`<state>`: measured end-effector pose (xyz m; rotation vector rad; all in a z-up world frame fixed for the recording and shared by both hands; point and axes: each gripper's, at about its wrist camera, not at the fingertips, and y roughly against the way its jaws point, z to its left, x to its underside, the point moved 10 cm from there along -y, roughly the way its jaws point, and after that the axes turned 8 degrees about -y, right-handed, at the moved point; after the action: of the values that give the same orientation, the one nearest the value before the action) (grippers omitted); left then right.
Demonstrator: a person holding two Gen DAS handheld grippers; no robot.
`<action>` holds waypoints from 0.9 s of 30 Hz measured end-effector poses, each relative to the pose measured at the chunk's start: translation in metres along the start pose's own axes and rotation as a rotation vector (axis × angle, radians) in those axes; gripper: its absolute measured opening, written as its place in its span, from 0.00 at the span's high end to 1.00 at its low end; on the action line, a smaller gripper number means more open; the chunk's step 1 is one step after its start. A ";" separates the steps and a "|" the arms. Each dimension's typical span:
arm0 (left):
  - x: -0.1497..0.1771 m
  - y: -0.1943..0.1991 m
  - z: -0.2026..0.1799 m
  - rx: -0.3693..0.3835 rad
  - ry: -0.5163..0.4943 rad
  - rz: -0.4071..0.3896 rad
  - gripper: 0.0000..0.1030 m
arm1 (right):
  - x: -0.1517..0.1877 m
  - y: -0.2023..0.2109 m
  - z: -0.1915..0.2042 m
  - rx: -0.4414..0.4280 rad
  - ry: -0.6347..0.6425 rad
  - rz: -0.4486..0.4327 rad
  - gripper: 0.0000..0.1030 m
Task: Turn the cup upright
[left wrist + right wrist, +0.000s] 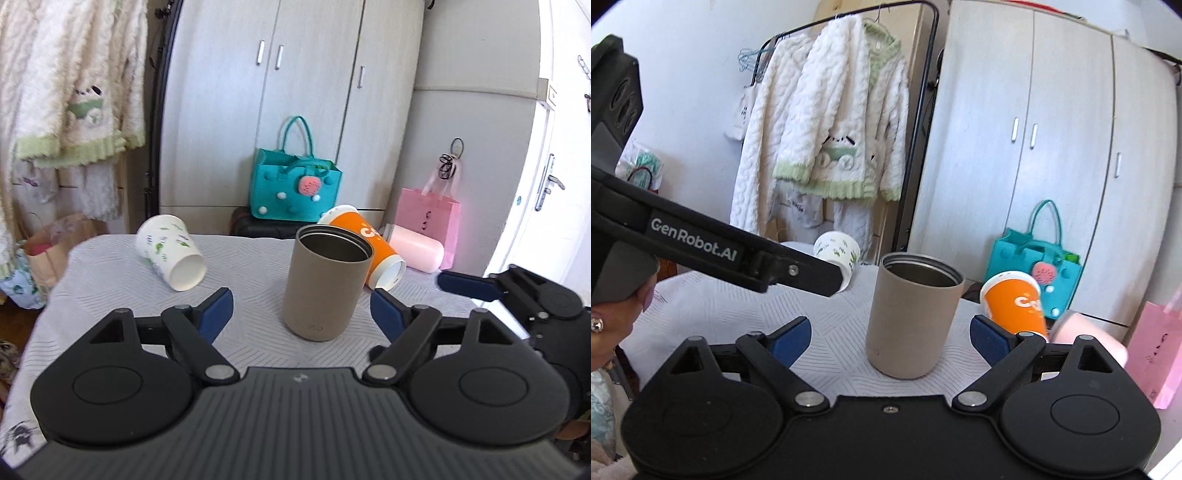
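A tan metal-lined cup (325,284) stands upright on the table's grey patterned cloth (118,295), open mouth up; it also shows in the right wrist view (912,317). My left gripper (303,310) is open, its blue fingers on either side of the cup's lower part, apart from it. My right gripper (890,339) is open too, with the cup between its fingers and not touching. An orange paper cup (364,245) lies tilted on its side behind the tan cup. A white paper cup with green print (170,251) lies on its side at the left.
A pink cylinder (417,249) lies at the table's far right. A teal bag (293,186) and a pink gift bag (430,214) stand behind the table, before a wardrobe. A clothes rack with a fluffy white jacket (827,140) is at the left.
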<state>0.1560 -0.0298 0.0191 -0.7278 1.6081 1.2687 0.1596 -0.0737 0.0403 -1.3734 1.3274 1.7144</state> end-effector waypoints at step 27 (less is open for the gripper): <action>0.038 0.055 0.020 -0.179 0.040 -0.035 0.00 | 0.026 0.066 -0.027 0.230 -0.189 -0.032 0.00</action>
<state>0.0994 0.0091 0.0055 -0.8928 1.5197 1.3932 0.1041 -0.1259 0.0393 -1.0706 1.3407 1.5720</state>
